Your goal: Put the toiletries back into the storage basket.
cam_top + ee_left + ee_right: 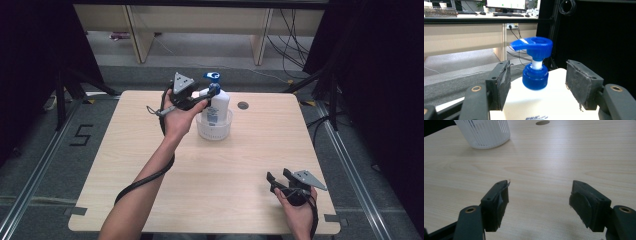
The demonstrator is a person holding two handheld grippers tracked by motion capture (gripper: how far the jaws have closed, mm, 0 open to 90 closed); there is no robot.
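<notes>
On the wooden table (150, 165), the pump bottle (219, 104) stands in a white basket (214, 131), the left gripper (537, 82) gaping around its neck, right gripper (539, 202) idle and apart; an off-centre squeeze might tip both.

The high view looks forward and down from above the person's side onto the whole pale wooden surface (210, 170), far enough back to take in the grey floor and desk legs beyond. The left gripper view sits very close behind its two black jaws, looking level past the white pump bottle with the blue pump head (535, 65) towards a distant desk with monitors. The right gripper view rides low, tilted down across the surface. It shares with the high view the white ribbed plastic basket (484, 132) and a small dark round hole (542, 122), probably a cable port.
</notes>
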